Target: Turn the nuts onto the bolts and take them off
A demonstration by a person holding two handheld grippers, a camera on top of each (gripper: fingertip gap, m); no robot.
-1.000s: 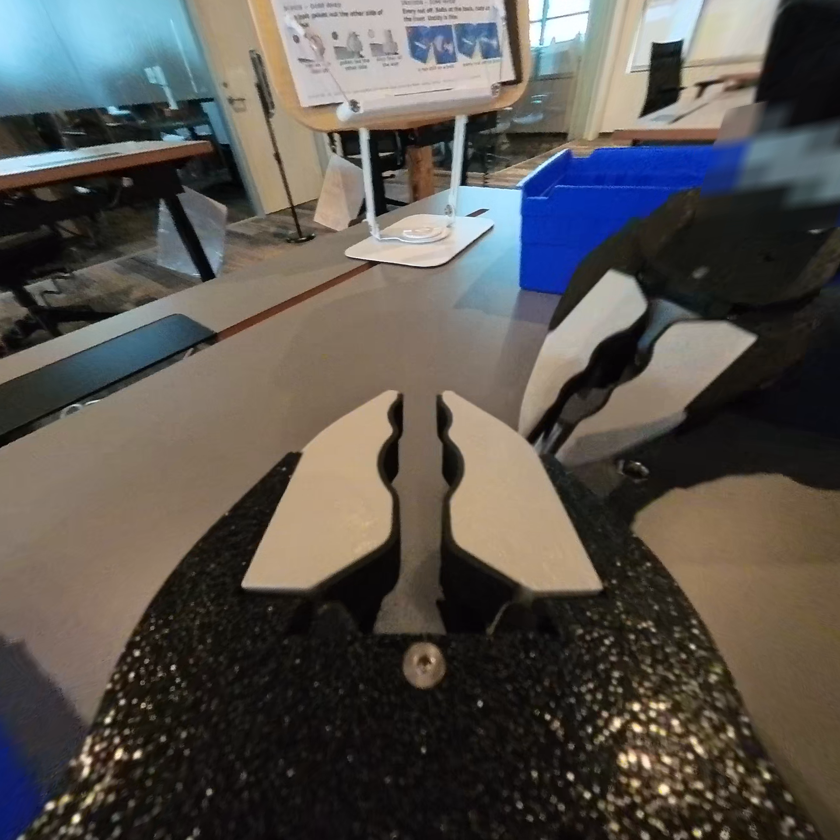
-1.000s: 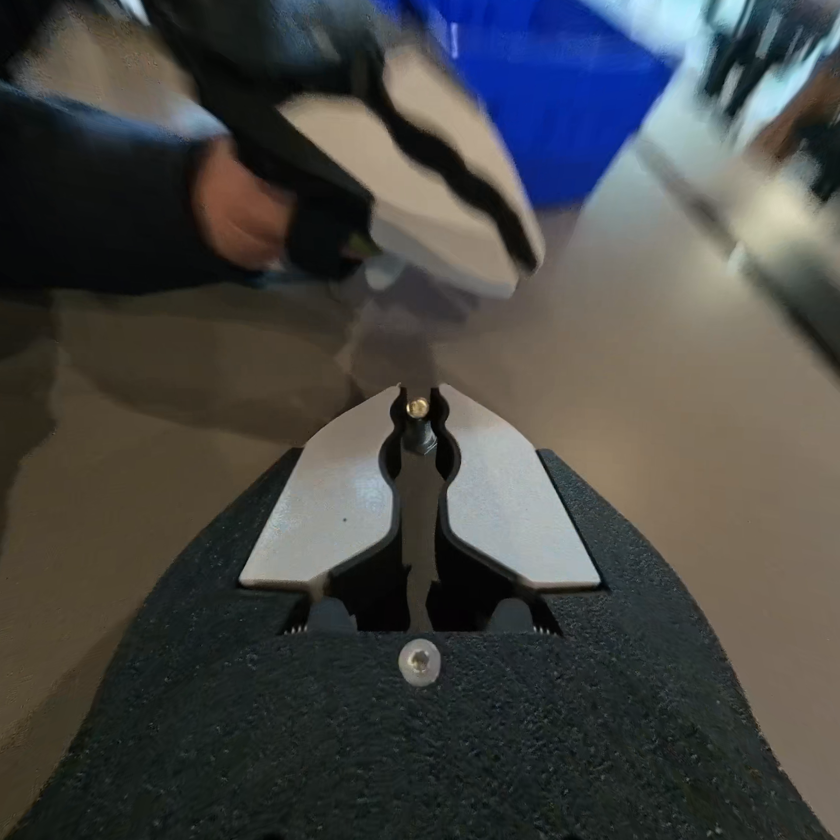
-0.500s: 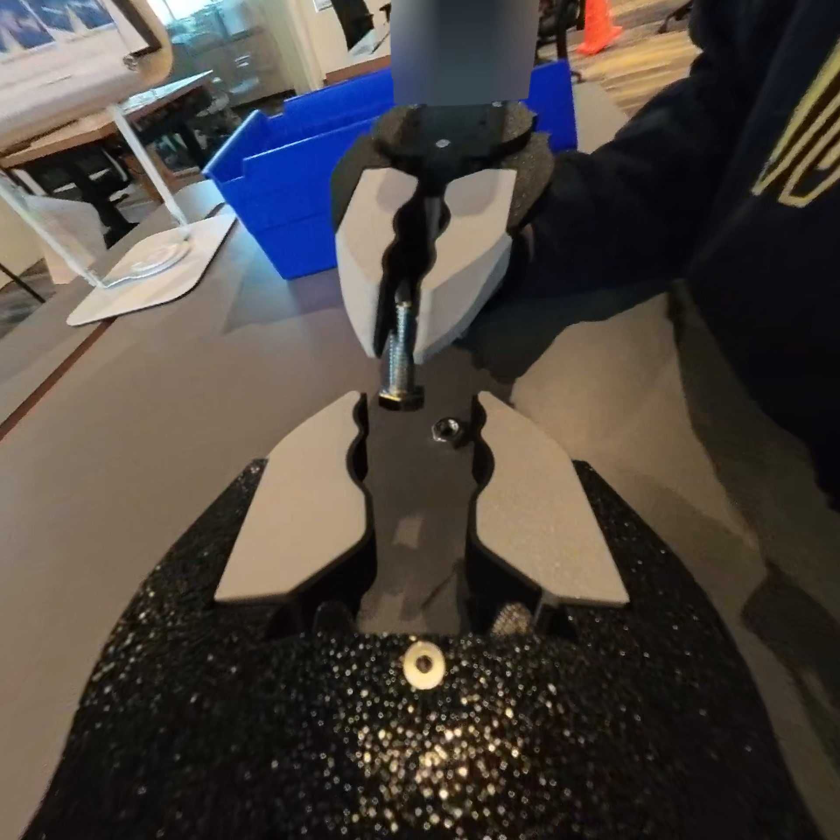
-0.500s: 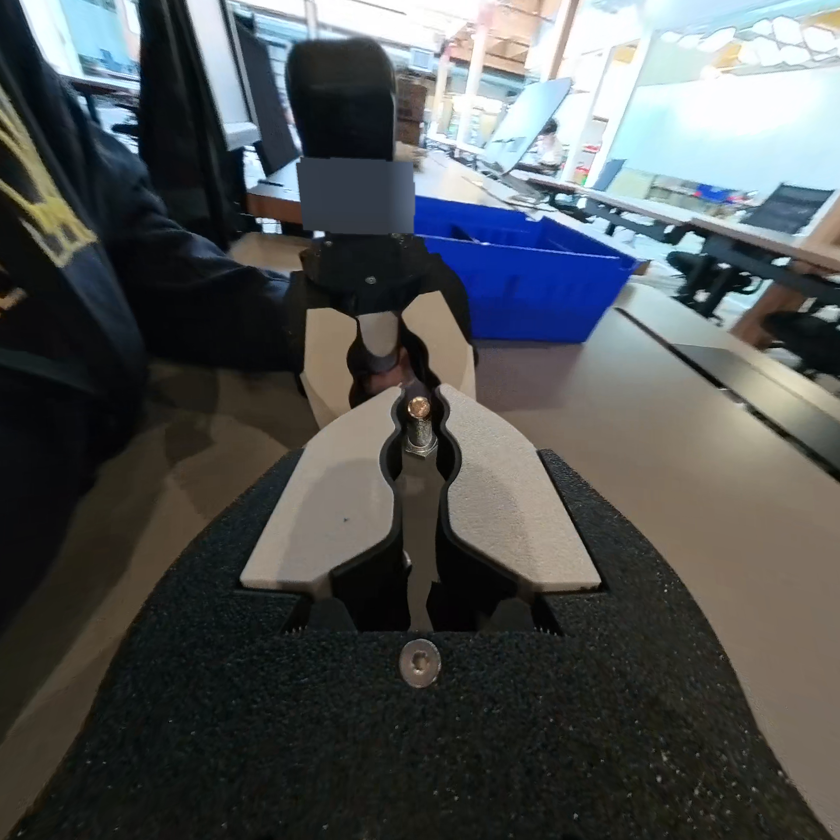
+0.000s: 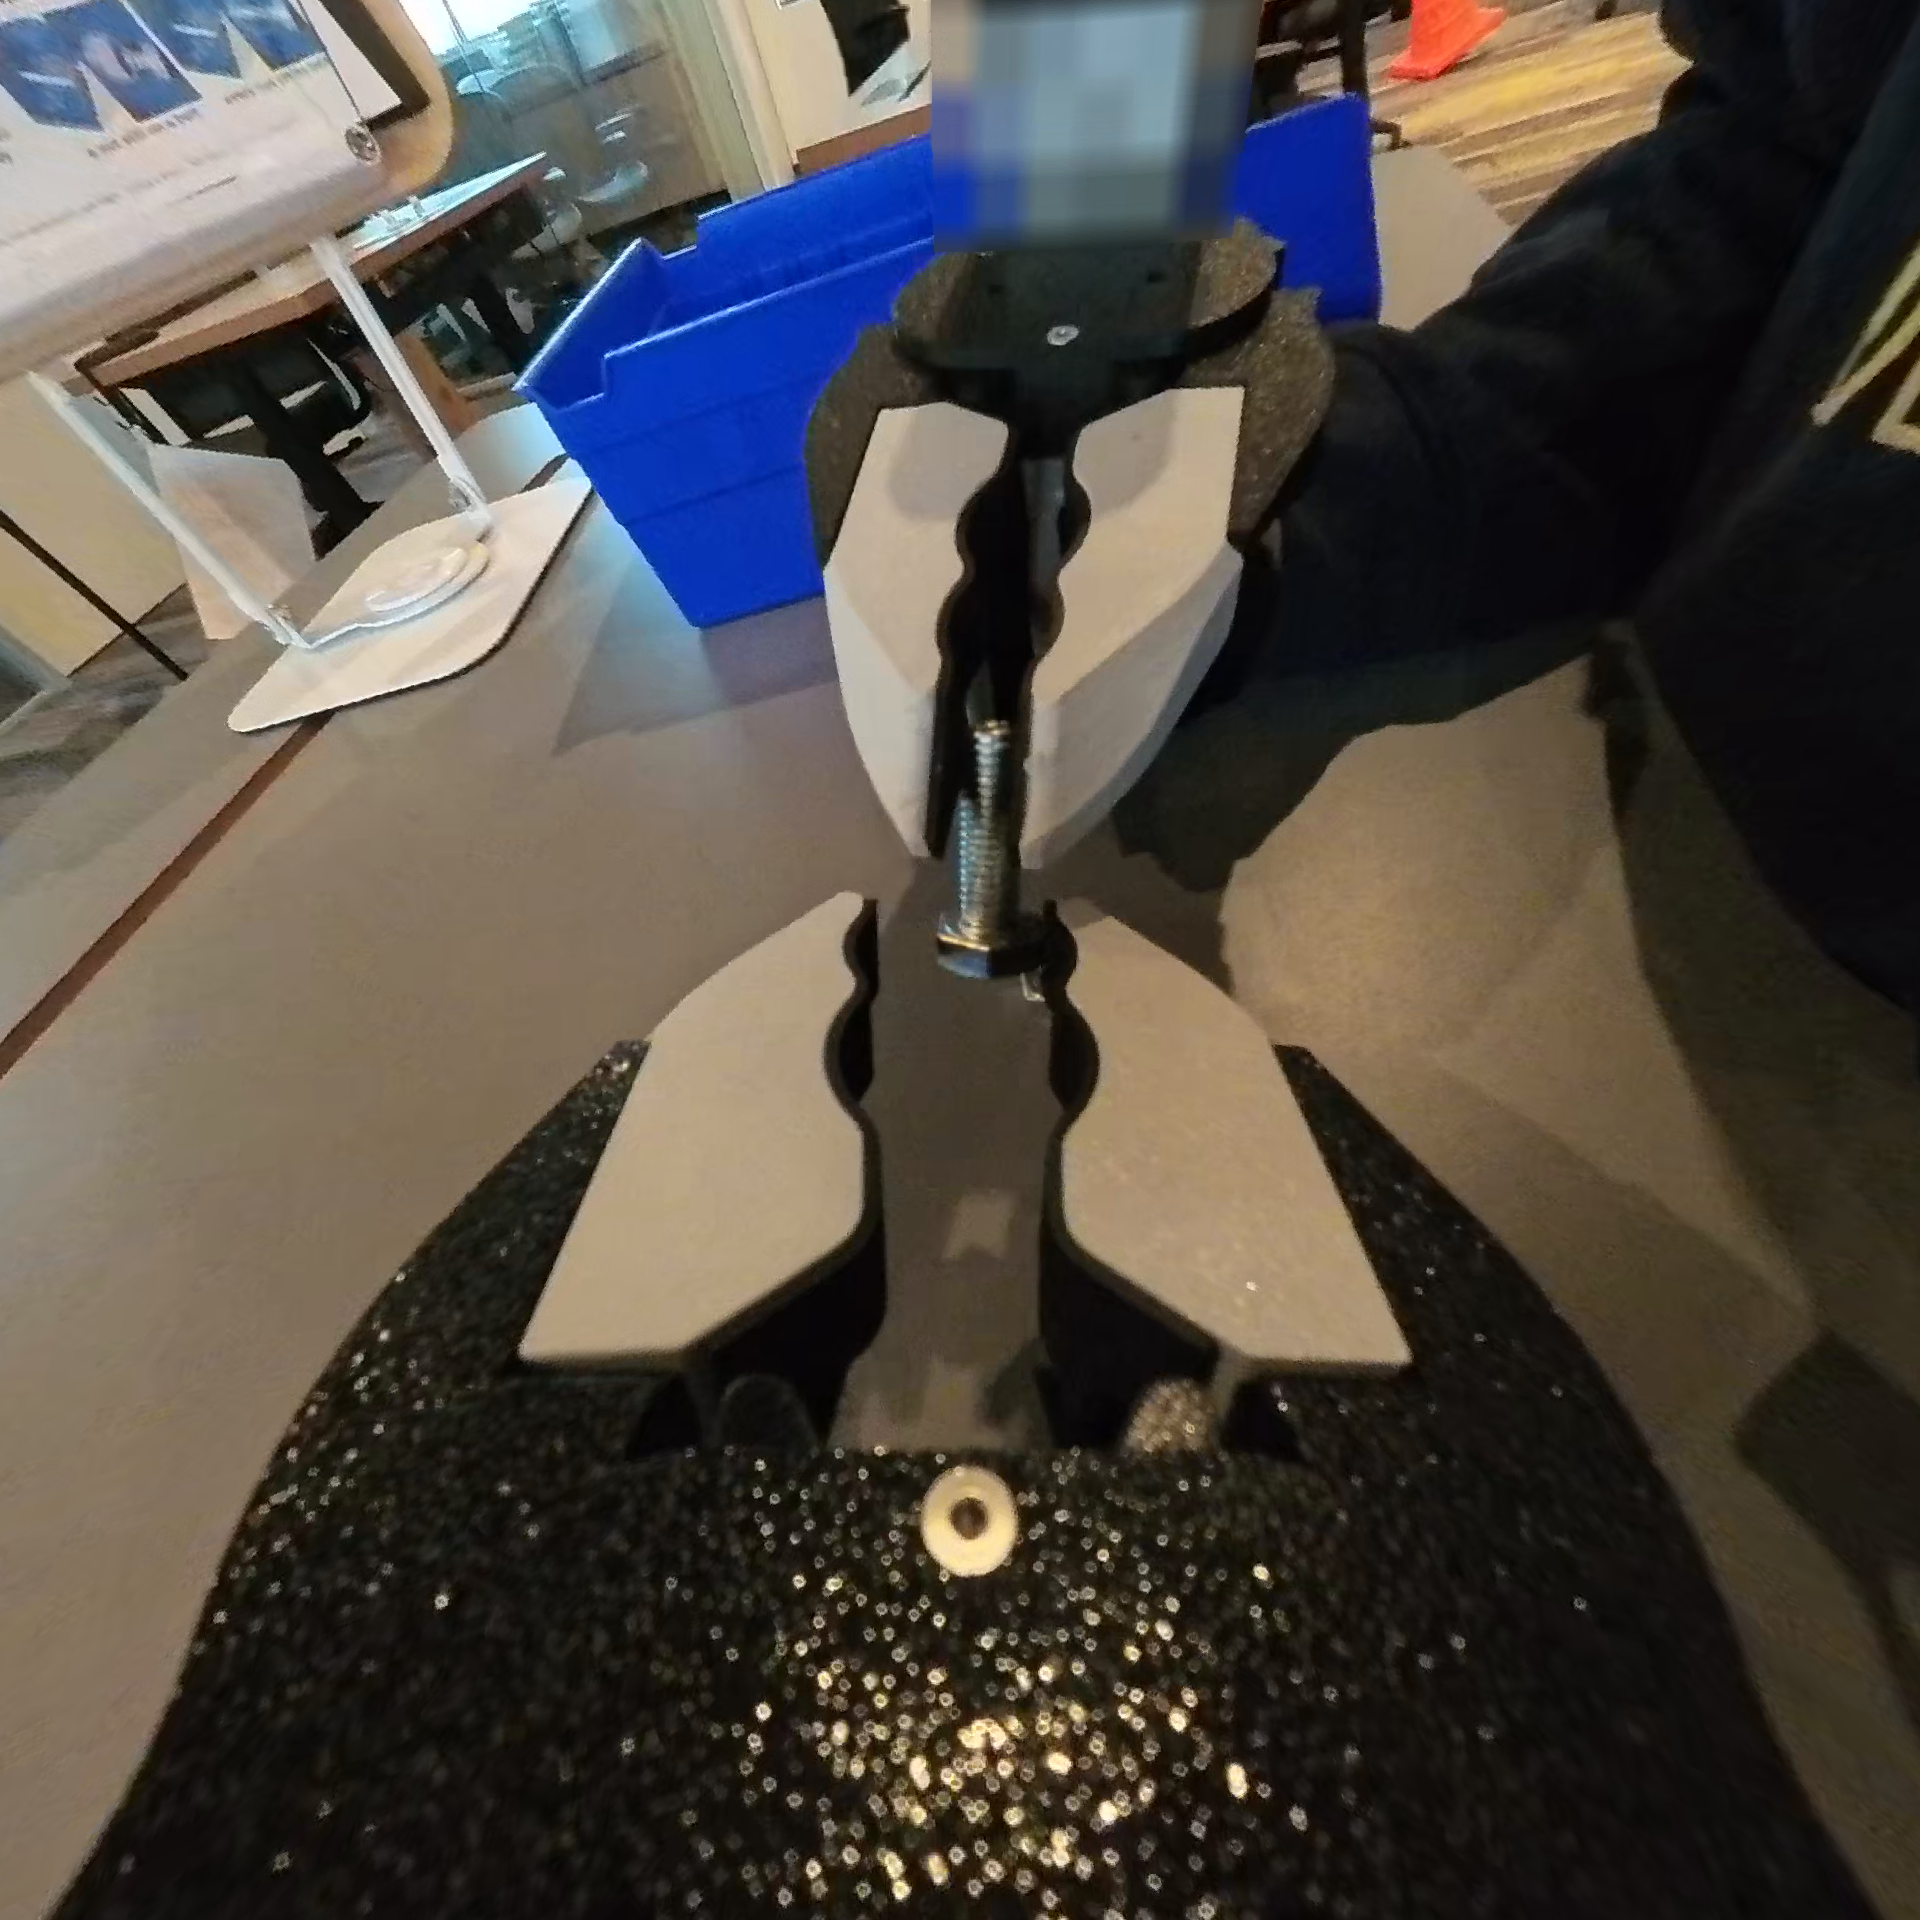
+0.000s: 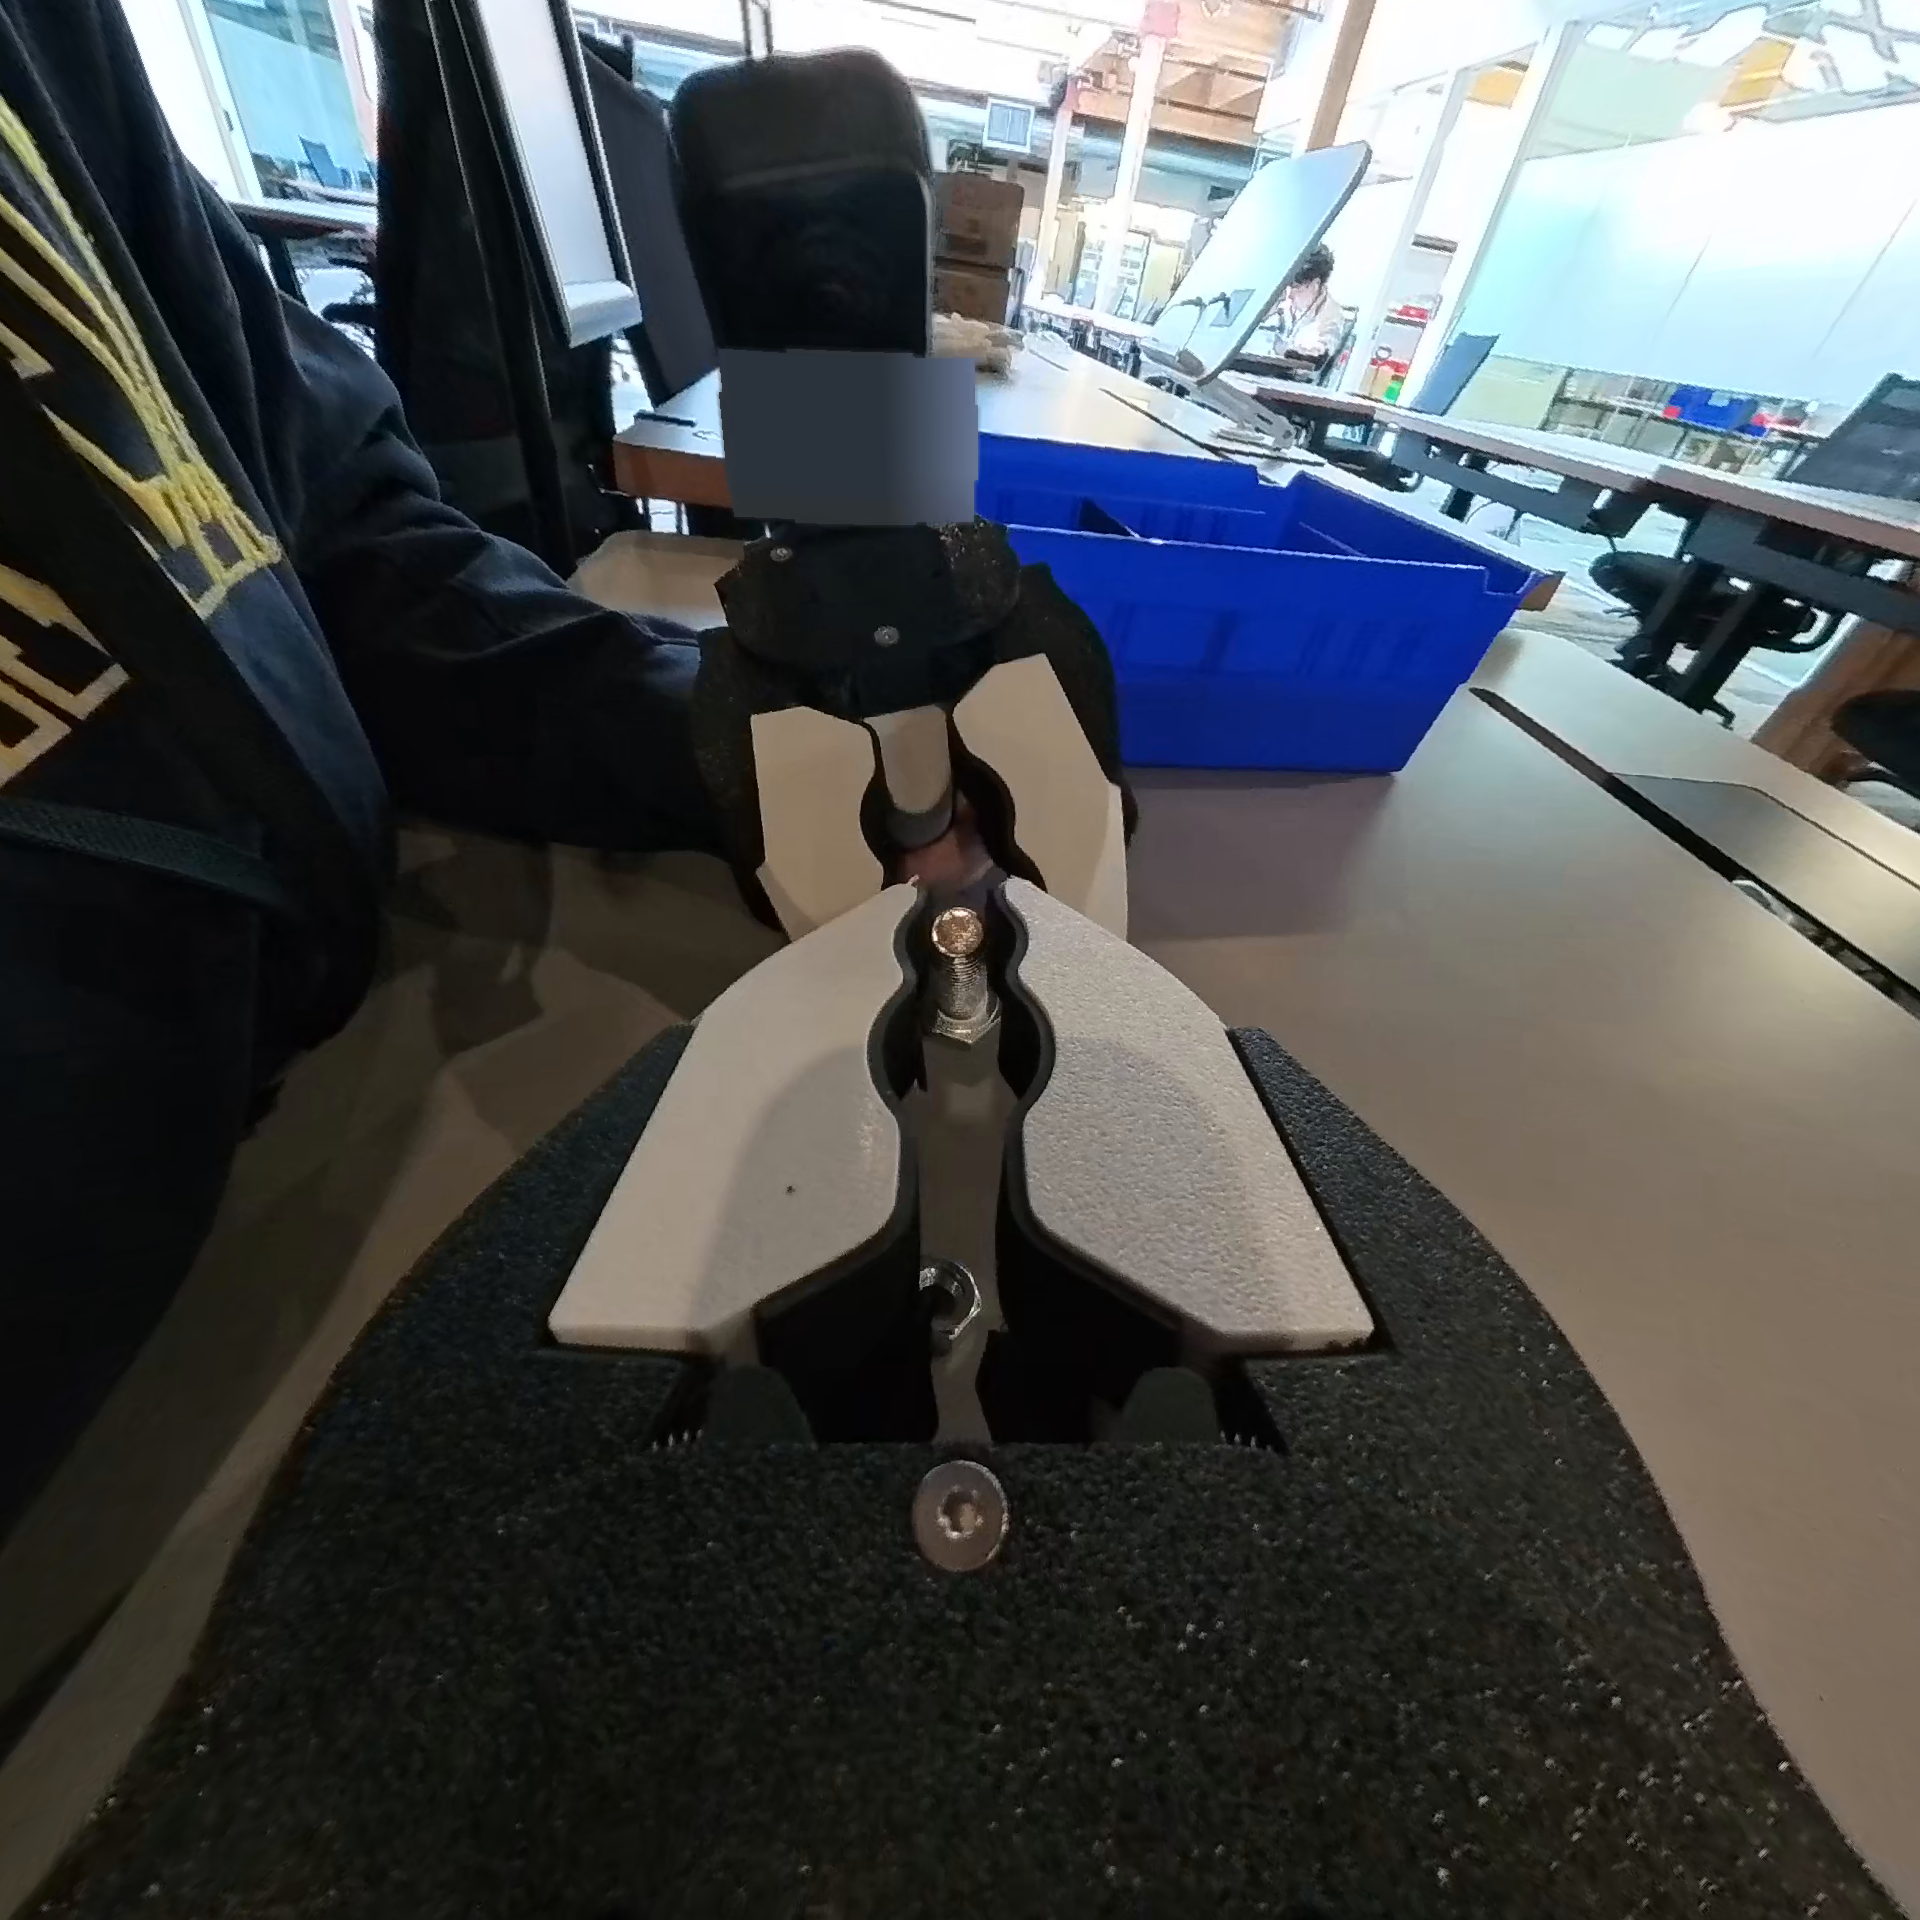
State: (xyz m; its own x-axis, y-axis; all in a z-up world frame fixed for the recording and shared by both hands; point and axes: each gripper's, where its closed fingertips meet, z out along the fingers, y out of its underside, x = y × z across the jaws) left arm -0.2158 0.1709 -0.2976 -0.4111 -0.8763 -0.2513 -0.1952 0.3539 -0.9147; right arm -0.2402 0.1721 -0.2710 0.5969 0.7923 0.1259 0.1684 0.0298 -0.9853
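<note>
Left wrist view gives us our left gripper [image 5: 961,925] with its two grey fingers [image 5: 717,1143] spread apart and nothing between them but the grey table [image 5: 312,1039]. Just past their tips, at twelve o'clock, stands the bolt [image 5: 977,862], upright, its hex head down on or just above the table and its threaded shank rising into the right gripper [image 5: 982,821]. That gripper comes down from above, at twelve o'clock, and its fingers are pinched on the upper part of the shank. A small bit of metal shows just behind the bolt head at its four o'clock, mostly hidden by our right finger tip; we cannot tell what it is. A blue bin [image 5: 748,436] sits on the table farther off at eleven o'clock, and a white stand base [image 5: 405,623] lies at ten o'clock.

In the right wrist view we look along the right gripper's own fingers, closed on the bolt [image 6: 958,977] near their tips, its thread end facing the camera. A loose nut [image 6: 951,1304] lies on the table, seen in the gap between the fingers at six o'clock of the bolt. The left gripper [image 6: 940,831] faces us at twelve o'clock, held by a dark sleeve [image 6: 499,665].
</note>
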